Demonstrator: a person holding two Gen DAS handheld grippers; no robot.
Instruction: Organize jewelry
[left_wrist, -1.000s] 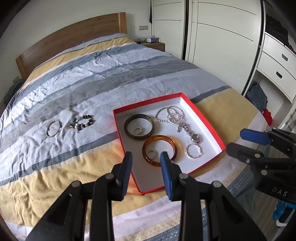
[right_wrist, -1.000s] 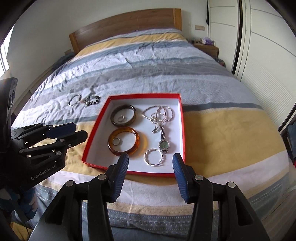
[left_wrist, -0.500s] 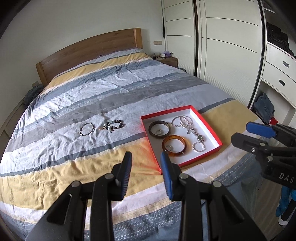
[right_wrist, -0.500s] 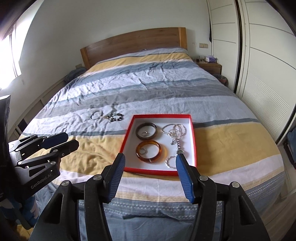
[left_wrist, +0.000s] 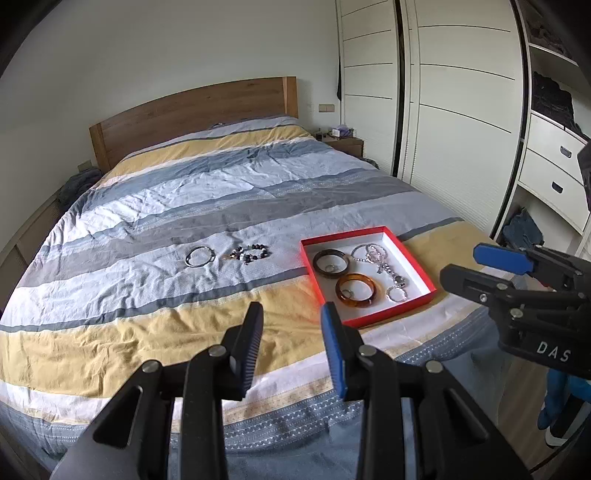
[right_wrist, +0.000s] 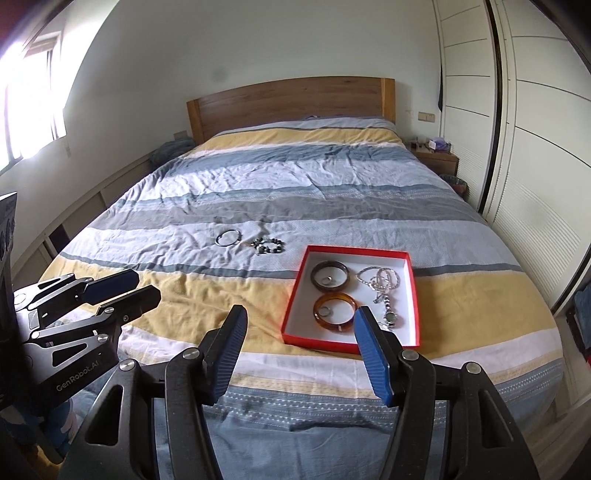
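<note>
Both grippers hang over the foot of the bed (left_wrist: 155, 229), above its striped cover, and neither touches any jewelry. The left gripper (left_wrist: 291, 321) has its jaws parted with nothing between them. The right gripper (right_wrist: 298, 325) is spread wider, its jaws opening, and it too is empty.

The red box (right_wrist: 291, 299) lies on the yellow stripe near the foot of the bed, ahead of the right gripper and slightly to its right. In the left wrist view it sits ahead and to the right of the left gripper, well apart from its tips. Inside the box a dark bangle (right_wrist: 330, 275) lies toward the far side, with an amber bangle (right_wrist: 335, 312) just nearer; each has a small ring inside its circle. Beside them lie a tangle of silver chains (right_wrist: 380, 278) and what appears to be a wristwatch (right_wrist: 390, 316), though it is too small to be sure.

Outside the box, on the pale stripe farther up the bed and to the left, a silver bangle (left_wrist: 199, 255) and a beaded bracelet (left_wrist: 251, 254) lie side by side, not touching, far beyond both grippers.
</note>
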